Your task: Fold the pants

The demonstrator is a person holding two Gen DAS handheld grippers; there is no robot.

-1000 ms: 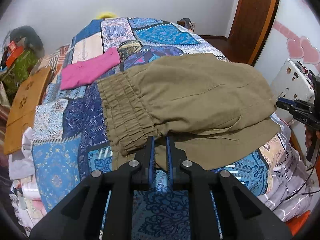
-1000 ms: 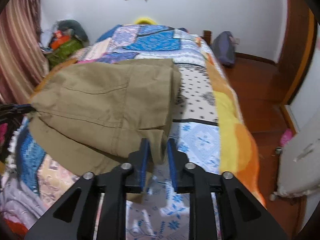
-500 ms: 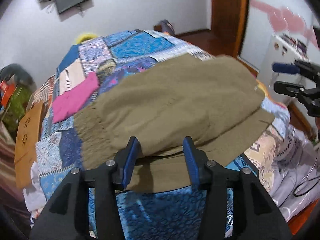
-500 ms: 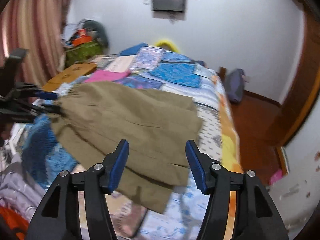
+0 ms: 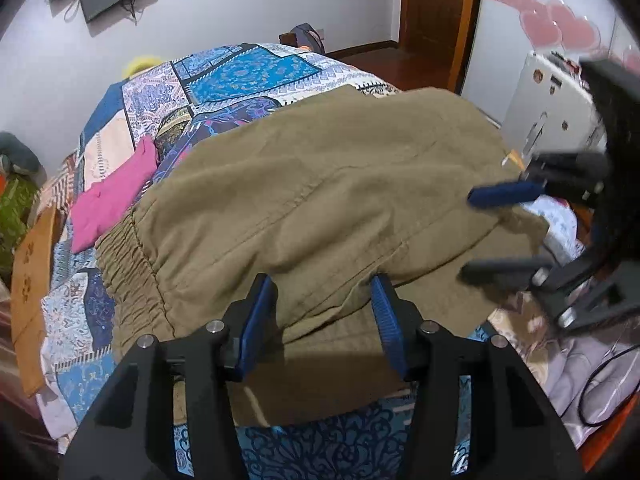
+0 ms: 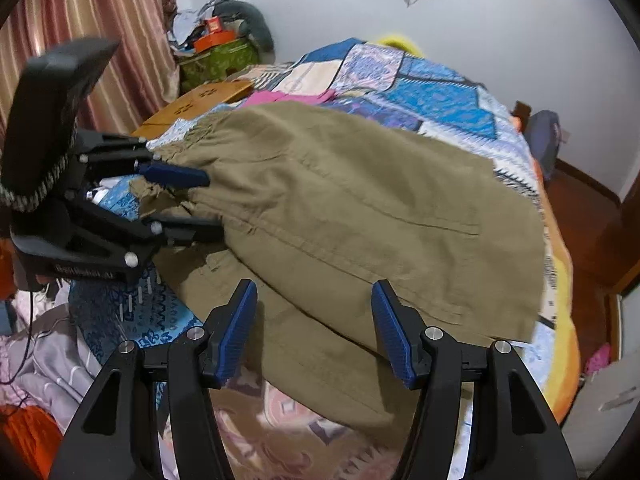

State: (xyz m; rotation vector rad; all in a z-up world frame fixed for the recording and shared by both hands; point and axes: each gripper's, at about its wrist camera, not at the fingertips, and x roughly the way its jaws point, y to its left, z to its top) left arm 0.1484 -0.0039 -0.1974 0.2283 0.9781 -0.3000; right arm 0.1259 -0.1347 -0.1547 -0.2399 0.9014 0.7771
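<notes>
We have the olive pants (image 5: 320, 200) lying across the patchwork bedspread (image 5: 248, 68), filling the middle of both wrist views. They look folded over once: an upper layer sits on a lower one, whose edge shows along the bottom of the left wrist view, just above our left gripper (image 5: 320, 320). The gathered waistband (image 5: 128, 264) lies at the left of that view.

Both grippers are empty. The left gripper's fingers are spread wide and hold nothing, with the near edge of the cloth showing between them. The right gripper (image 6: 314, 328) is spread just as wide at the bottom of its own view, above the lower layer's edge. In the left wrist view we see it again at the right edge, blurred, one blue finger (image 5: 504, 194) over the cloth near the hem end.

We judge that one fold is laid and let go, and that the step in hand is the pause between folds. The next move probably calls for a fresh grip: one gripper at the waistband end, the other at the hem end, each pinching both layers together so the upper one does not slide, then carrying one end over the other. A pink garment (image 5: 116, 196) lies at the left of the left wrist view, just beyond the waistband, so we should keep the fold off it.
</notes>
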